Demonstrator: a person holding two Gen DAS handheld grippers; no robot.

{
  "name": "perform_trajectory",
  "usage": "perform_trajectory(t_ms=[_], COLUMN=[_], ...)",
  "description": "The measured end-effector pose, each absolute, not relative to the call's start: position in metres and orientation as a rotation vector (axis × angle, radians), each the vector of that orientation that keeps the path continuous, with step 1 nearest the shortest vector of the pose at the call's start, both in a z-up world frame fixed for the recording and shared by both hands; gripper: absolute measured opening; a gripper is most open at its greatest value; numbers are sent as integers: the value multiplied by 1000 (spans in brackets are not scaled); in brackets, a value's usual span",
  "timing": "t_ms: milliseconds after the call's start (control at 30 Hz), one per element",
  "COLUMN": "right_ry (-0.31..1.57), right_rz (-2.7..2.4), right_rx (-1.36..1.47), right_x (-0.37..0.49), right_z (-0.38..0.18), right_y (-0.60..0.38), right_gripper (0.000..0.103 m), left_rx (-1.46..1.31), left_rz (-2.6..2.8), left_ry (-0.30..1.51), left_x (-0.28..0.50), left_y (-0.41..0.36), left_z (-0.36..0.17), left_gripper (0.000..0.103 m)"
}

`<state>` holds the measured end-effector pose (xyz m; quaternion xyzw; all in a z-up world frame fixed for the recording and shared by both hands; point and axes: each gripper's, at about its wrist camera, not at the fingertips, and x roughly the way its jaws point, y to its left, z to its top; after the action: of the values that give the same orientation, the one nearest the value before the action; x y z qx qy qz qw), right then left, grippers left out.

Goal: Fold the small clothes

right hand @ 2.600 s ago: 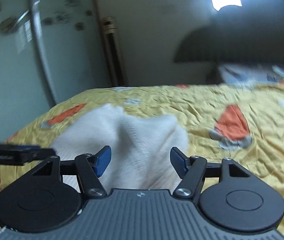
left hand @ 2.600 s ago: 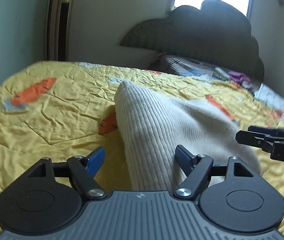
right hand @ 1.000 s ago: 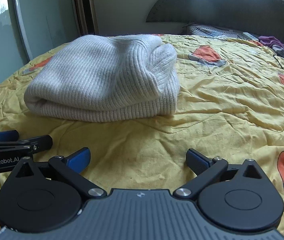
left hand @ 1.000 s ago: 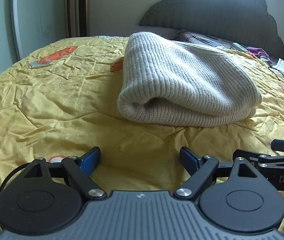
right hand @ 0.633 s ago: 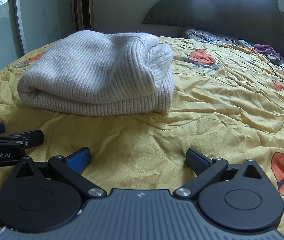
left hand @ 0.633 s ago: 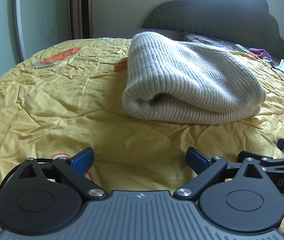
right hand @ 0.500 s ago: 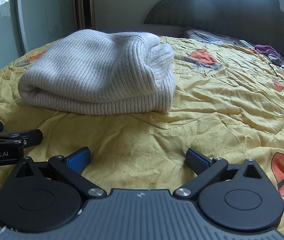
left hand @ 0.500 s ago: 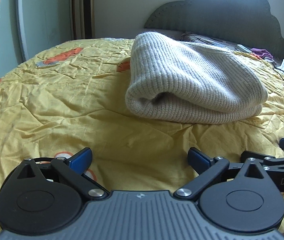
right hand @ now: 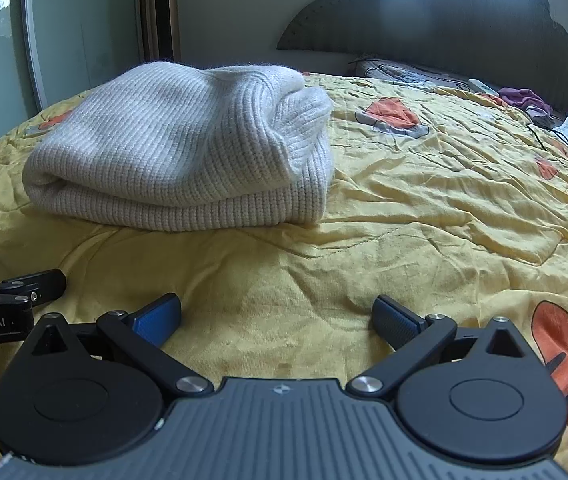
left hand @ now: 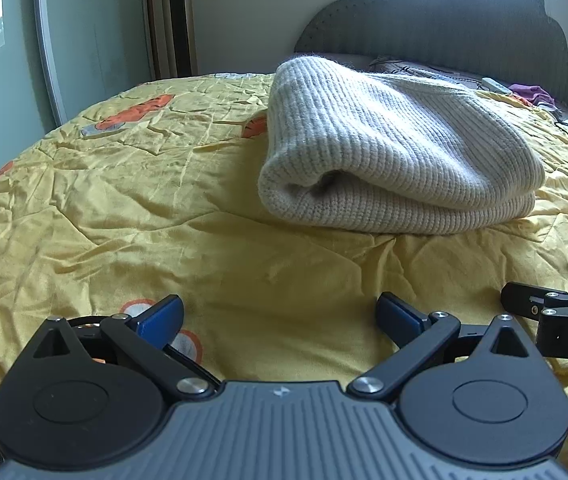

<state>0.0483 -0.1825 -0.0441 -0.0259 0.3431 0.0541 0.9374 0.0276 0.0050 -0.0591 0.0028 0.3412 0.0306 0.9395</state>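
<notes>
A cream ribbed knit garment (left hand: 396,156) lies folded into a thick bundle on the yellow quilt (left hand: 124,208). In the right wrist view the same garment (right hand: 188,152) sits left of centre. My left gripper (left hand: 280,316) hovers open over bare quilt, well short of the bundle, with nothing between its blue pads. My right gripper (right hand: 276,314) is open too, likewise over bare quilt in front of the bundle. Each gripper shows at the edge of the other's view: the right one (left hand: 552,308) and the left one (right hand: 8,292).
The quilt carries orange carrot prints (right hand: 396,116). A dark scalloped headboard (left hand: 444,28) stands at the far end, with a pillow (right hand: 404,70), purple cloth (right hand: 524,98) and a black cable (right hand: 556,140) near it. A tall standing unit (left hand: 174,20) and a glass door (left hand: 12,40) are at the back left.
Both grippers let go of the garment, which now lies folded, and drew back from it. Over the last second the left jaws widened a little; otherwise both stay still.
</notes>
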Motion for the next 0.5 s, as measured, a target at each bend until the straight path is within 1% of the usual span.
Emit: perform_trajectory(t_ms=[500], right_ry=[697], right_rz=[110], right_rx=[-52], right_x=[47], right_z=[-44], right_y=[-183], right_gripper=[103], left_rx=[4], left_rz=[62], left_ry=[696], left_x=[28], left_y=[5], left_z=[-59], left_gripper=[103])
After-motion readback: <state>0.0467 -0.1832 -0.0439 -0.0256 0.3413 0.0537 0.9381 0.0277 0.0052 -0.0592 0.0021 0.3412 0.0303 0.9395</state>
